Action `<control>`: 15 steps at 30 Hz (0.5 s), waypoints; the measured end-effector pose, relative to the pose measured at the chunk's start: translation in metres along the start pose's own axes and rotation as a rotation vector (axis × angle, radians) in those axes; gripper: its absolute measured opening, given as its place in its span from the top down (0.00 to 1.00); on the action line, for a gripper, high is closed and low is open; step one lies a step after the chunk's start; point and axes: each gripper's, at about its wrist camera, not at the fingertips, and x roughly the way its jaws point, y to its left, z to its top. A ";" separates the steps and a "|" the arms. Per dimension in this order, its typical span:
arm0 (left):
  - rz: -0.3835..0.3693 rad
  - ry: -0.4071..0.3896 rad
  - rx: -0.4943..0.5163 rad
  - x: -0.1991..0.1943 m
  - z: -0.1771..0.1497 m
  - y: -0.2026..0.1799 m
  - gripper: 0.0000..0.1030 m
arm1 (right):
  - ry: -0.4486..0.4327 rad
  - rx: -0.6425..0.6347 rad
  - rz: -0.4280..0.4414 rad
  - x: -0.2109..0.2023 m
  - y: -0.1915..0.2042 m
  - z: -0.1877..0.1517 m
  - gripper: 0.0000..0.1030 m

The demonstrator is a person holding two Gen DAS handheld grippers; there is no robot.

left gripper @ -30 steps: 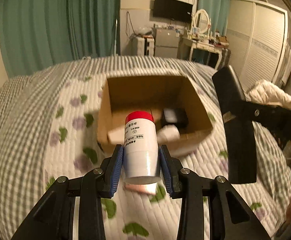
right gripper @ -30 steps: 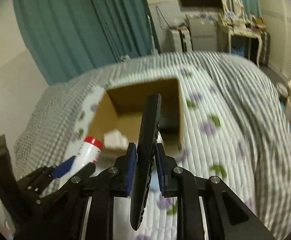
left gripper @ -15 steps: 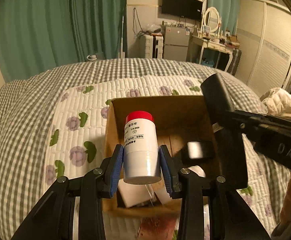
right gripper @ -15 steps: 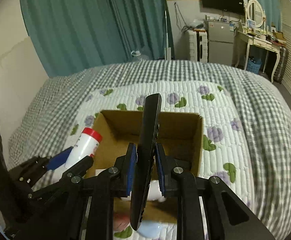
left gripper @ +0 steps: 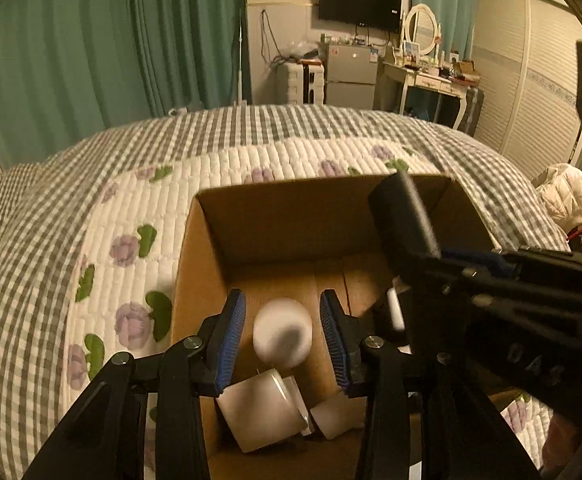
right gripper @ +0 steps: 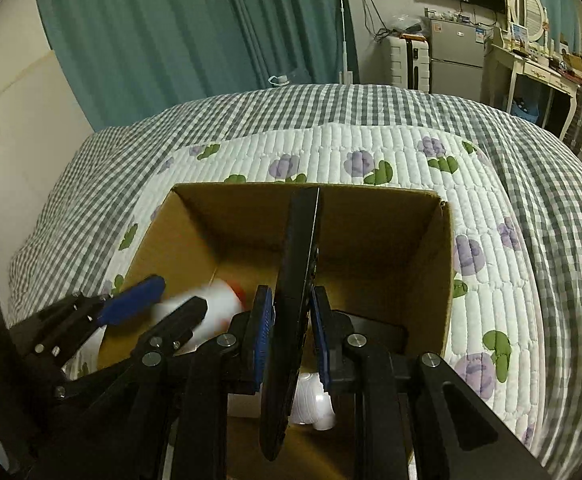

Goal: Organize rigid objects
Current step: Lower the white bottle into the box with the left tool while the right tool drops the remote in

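Two grippers hang over the open cardboard box [left gripper: 207, 256] on the quilted bed [right gripper: 371, 148]. The left gripper [left gripper: 282, 330] is spread wide and grips nothing; the white red-capped bottle [left gripper: 282, 336], blurred, sits between its blue pads, not touching them, inside the box. The right gripper [right gripper: 289, 338] clamps a slim black remote [right gripper: 297, 264] edge-on, tip toward the far wall.

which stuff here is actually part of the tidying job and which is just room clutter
Part of the job:
cardboard box
white bottle, blurred, between the open left gripper fingers
black remote, clamped in the right gripper
white jar in the box

Just lying about:
quilt
curtains
TV
dressing table
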 end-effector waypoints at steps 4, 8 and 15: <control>0.025 0.000 -0.010 -0.006 0.004 0.005 0.59 | 0.002 0.001 0.000 0.000 -0.001 0.001 0.81; 0.027 -0.004 -0.035 -0.015 0.005 0.012 0.59 | 0.012 0.003 -0.004 0.003 -0.001 0.001 0.81; 0.030 -0.032 -0.050 -0.048 0.006 0.017 0.59 | 0.005 0.035 -0.011 -0.014 0.002 0.002 0.79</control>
